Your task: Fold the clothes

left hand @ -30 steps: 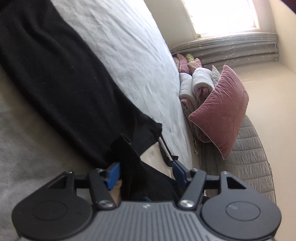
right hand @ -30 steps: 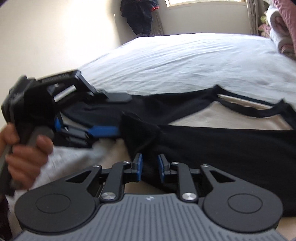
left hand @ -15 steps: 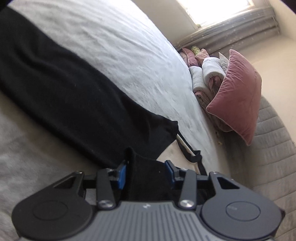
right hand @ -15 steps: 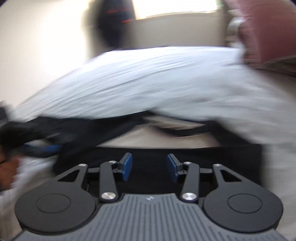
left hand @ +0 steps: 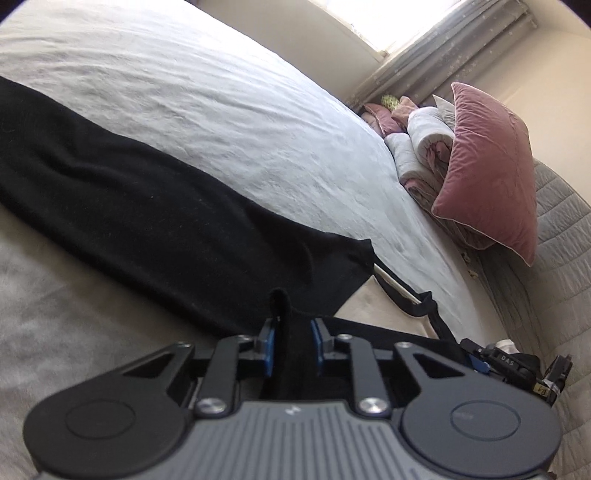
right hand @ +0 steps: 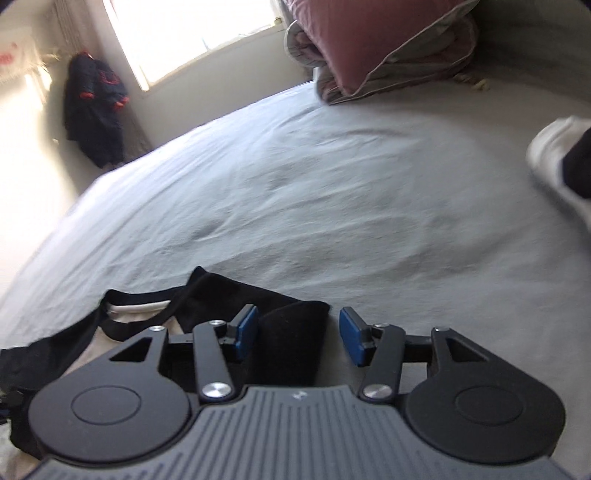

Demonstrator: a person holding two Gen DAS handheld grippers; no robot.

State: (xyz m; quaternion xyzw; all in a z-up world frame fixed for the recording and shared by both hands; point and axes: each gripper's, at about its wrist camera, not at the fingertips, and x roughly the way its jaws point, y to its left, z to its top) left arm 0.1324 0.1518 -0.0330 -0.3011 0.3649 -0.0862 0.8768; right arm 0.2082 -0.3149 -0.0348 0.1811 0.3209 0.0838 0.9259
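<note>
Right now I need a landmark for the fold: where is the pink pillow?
In the left wrist view the pink pillow stands at the right, leaning on rolled blankets below the window.

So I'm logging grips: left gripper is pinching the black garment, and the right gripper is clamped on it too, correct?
Not quite. The left gripper does pinch the black garment, but the right gripper is open: the right wrist view shows its blue pads spread wide, with the cloth lying loose between them on the bed.
</note>
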